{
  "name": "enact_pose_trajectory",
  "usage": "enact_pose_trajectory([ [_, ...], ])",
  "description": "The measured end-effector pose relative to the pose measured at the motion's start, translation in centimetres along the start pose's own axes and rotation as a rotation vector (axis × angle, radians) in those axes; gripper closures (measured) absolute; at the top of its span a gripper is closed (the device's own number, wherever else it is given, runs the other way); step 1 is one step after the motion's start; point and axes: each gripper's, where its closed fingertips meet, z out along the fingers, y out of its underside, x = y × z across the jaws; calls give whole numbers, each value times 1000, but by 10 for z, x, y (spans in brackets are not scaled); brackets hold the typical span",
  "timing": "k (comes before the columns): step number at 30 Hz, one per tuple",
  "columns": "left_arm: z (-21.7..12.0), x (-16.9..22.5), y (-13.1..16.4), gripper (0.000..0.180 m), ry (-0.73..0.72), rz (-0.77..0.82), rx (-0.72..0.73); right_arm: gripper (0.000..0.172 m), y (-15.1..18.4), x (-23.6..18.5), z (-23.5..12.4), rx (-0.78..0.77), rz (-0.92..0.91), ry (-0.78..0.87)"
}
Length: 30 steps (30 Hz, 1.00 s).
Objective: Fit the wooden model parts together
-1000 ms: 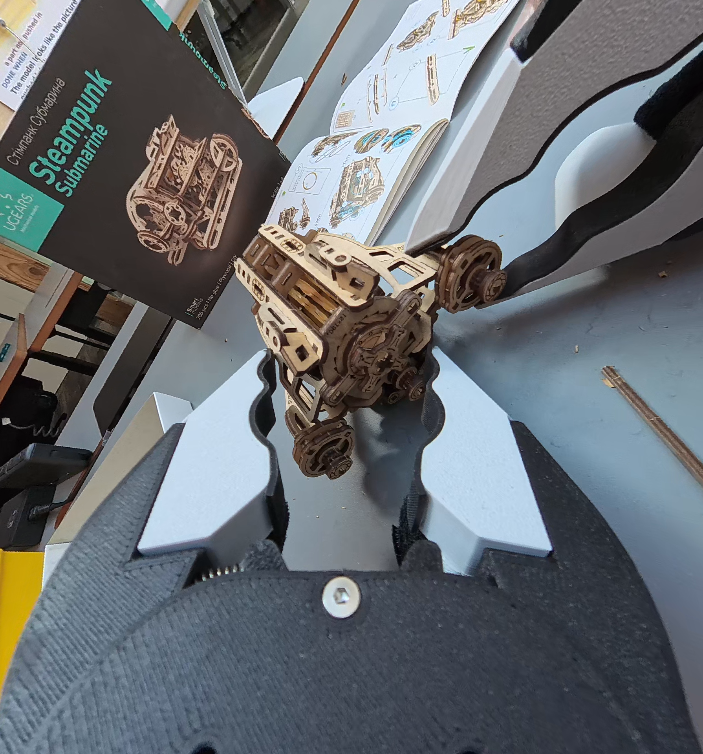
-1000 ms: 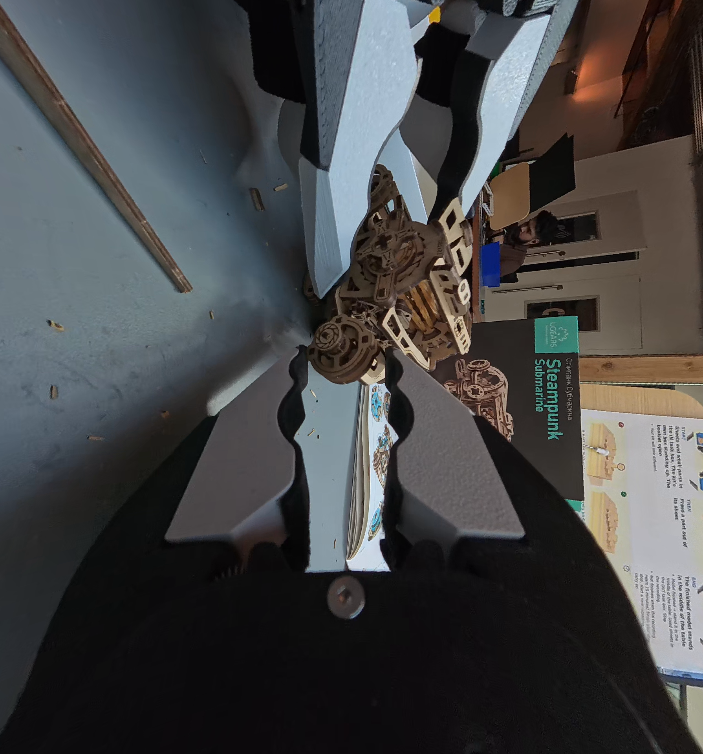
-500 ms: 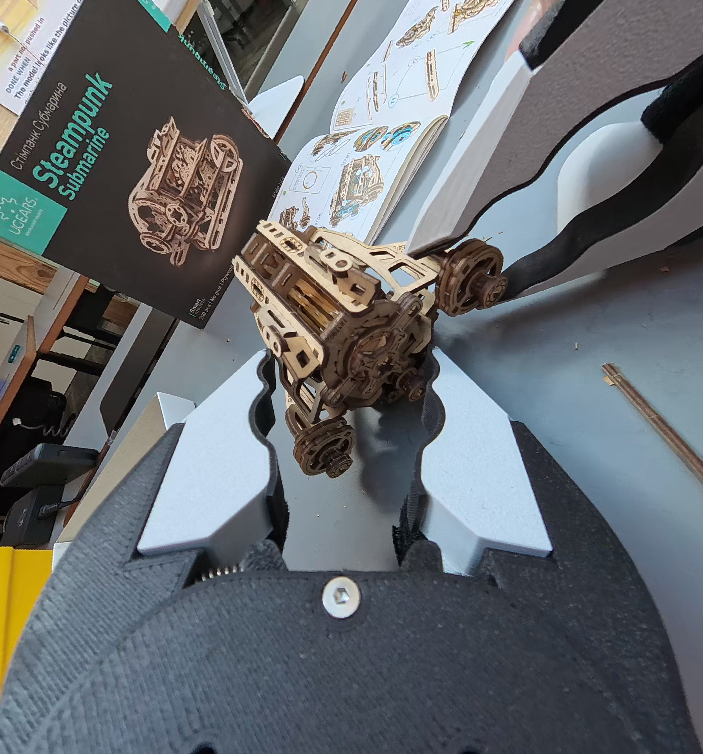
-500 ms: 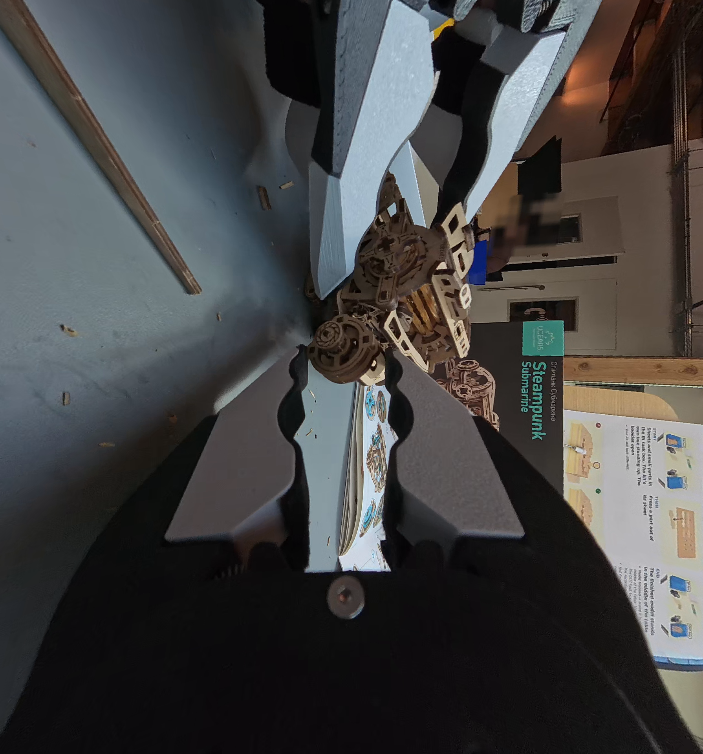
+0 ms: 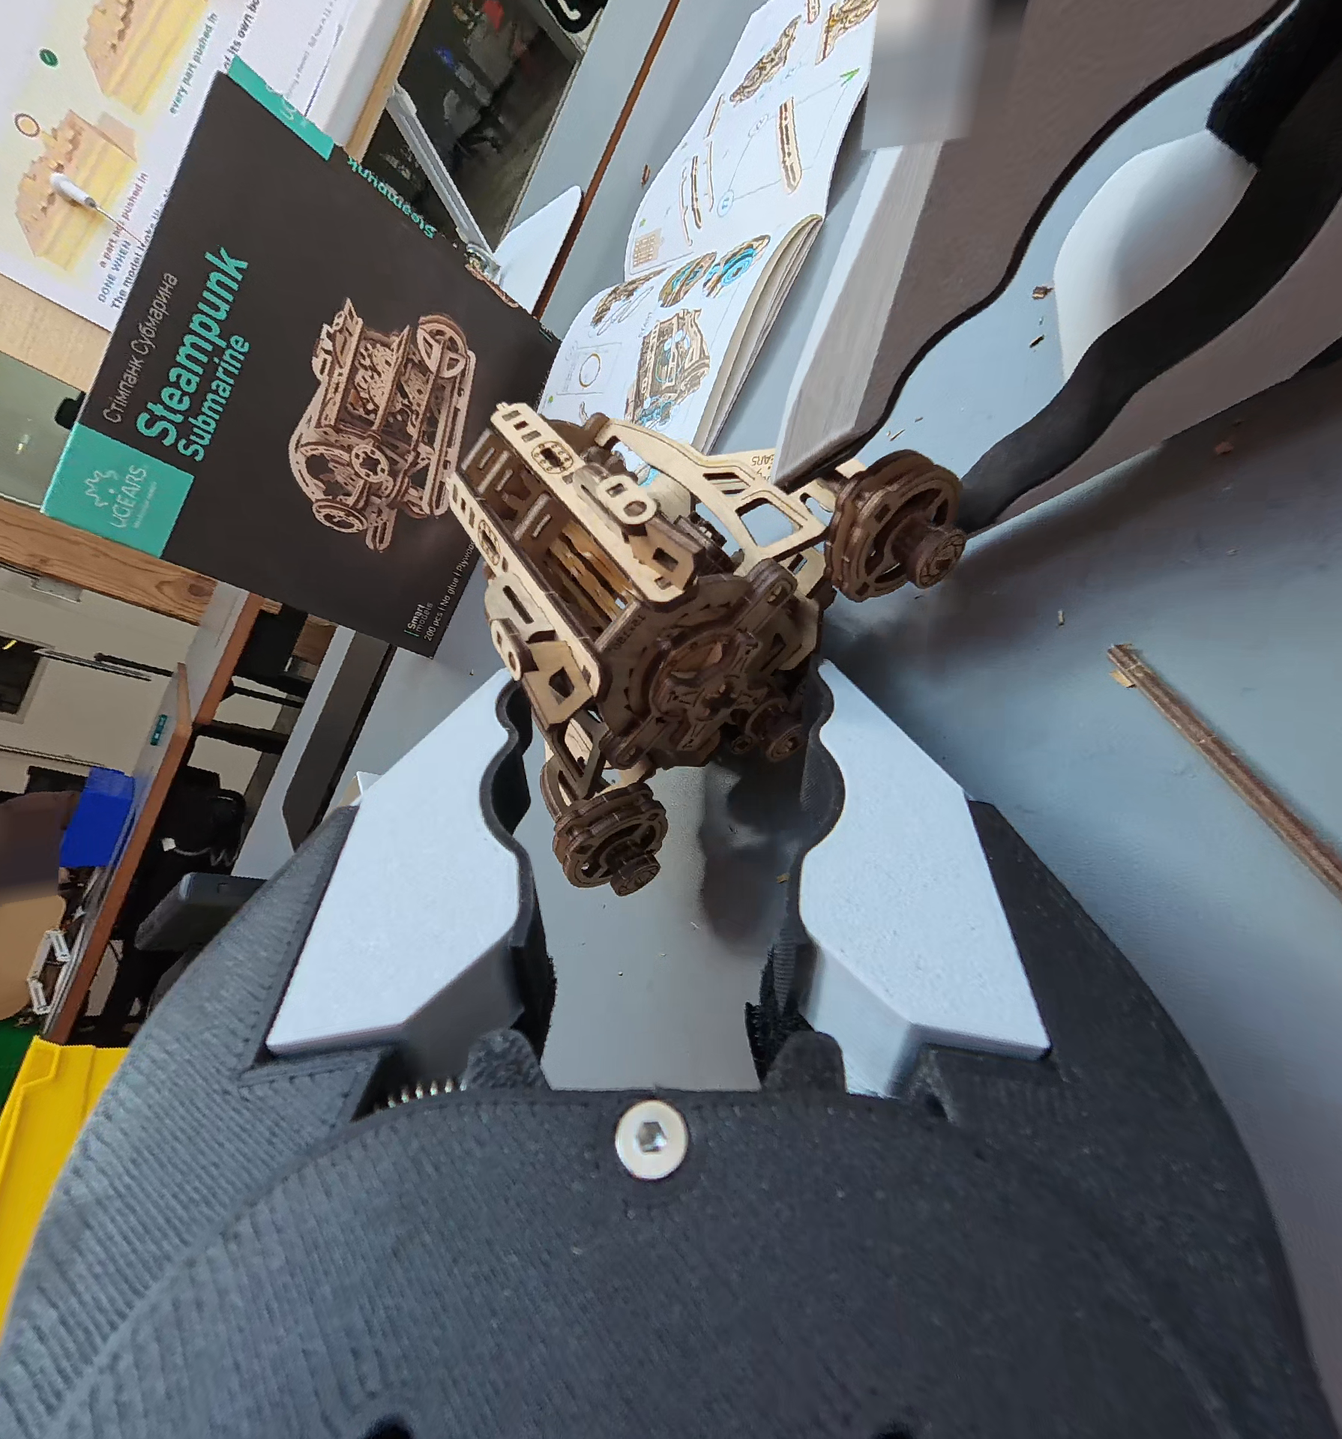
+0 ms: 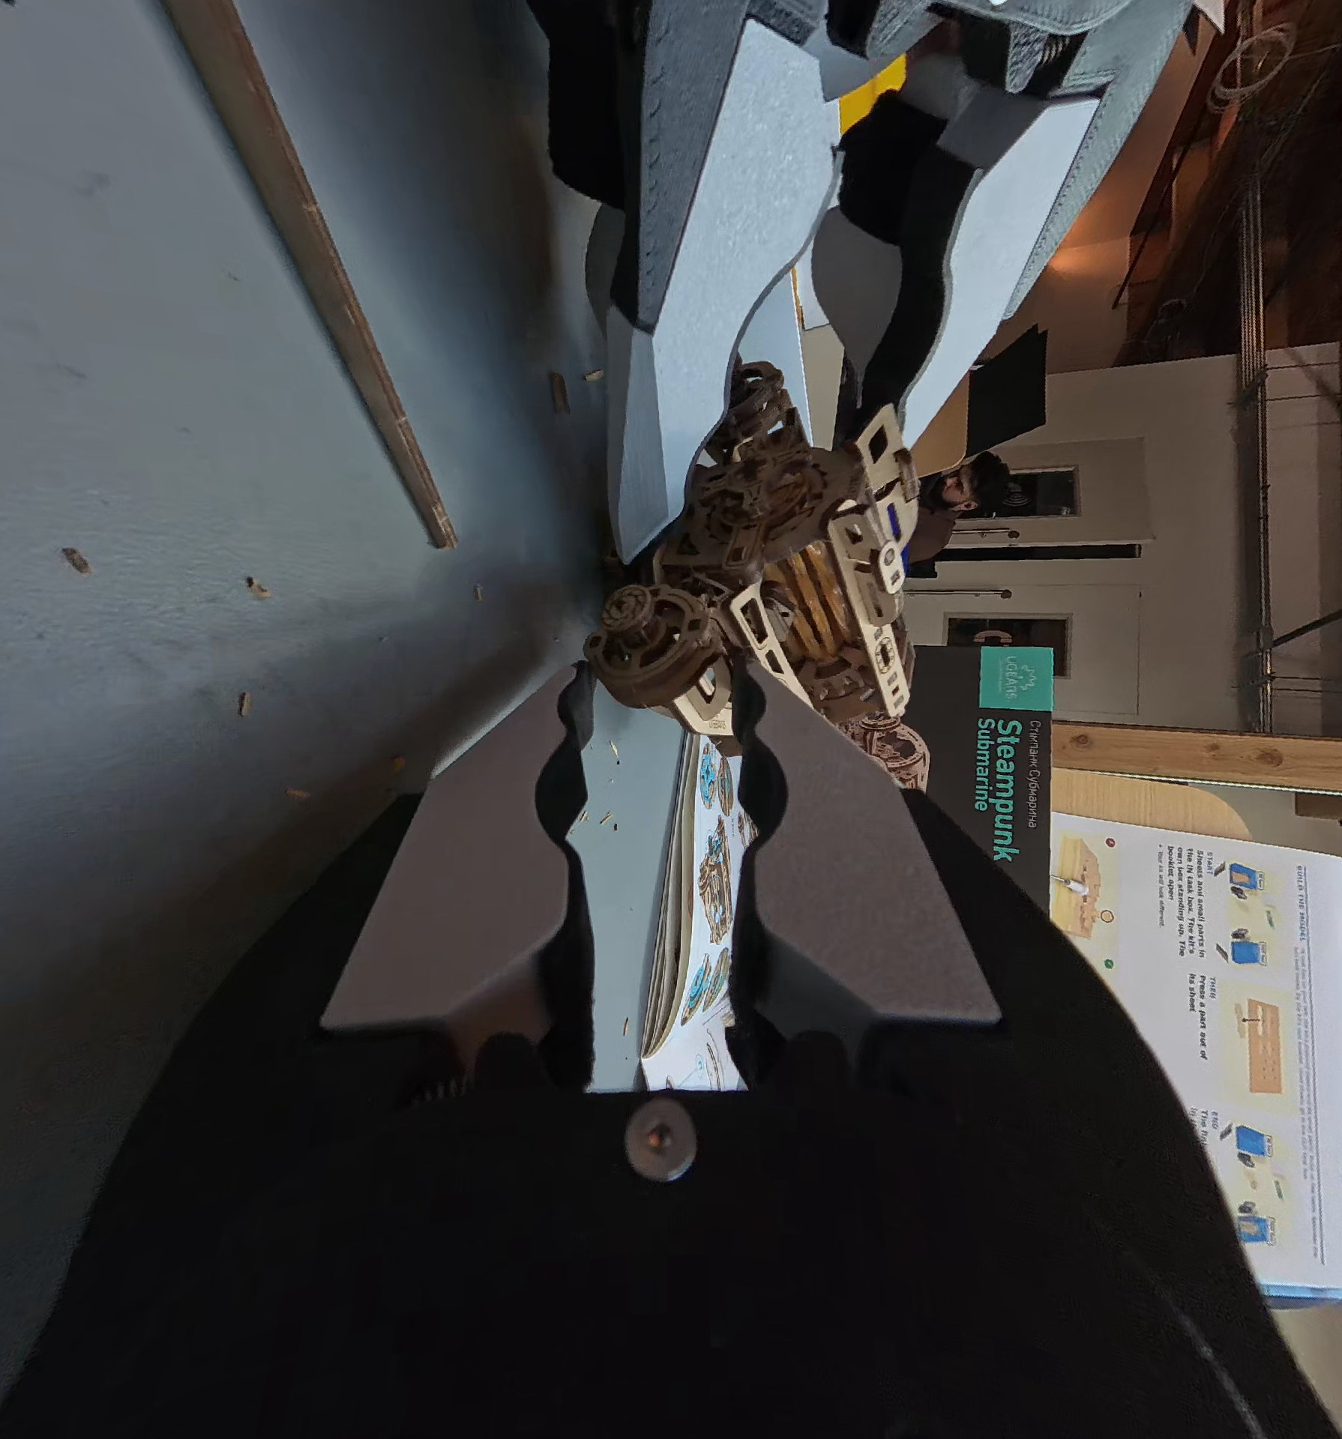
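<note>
The wooden model [image 5: 637, 615] hangs in the air above the grey table [image 5: 1120, 701], just in front of the open instruction booklet [image 5: 699, 311], and everything else is easiest placed from it. The left gripper [image 5: 664, 701] comes at its near, darker gear-faced end, fingers spread wide on either side of the body and closed onto it. One pad touches the right flank, while the other contact is harder to make out. The right gripper [image 6: 656, 685] reaches in from the model's far side and has its pads against the dark wheel [image 6: 652, 646] on the side arm. The left wrist view shows those same fingertips pinching that wheel [image 5: 894, 522].

Beyond the model stands the dark kit box [image 5: 278, 374]; off to its right a thin wooden strip [image 5: 1236, 786] lies on the table.

To my eye the wheel is being seated. I'd keep the body steady, push straight along the axle, and go gently, as that thin arm looks easy to snap.
</note>
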Motion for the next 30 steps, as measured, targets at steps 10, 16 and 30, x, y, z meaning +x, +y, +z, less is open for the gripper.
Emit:
enact_pose_trajectory([
  [10,-1,0,0,113,-7,10,1,132,21,-3,-12,33,499,-224],
  [16,0,-1,1,113,8,-20,-1,122,34,-7,0,64,878,-401],
  [30,-1,0,1,113,15,-20,5,130,40,-9,13,68,832,-418],
])
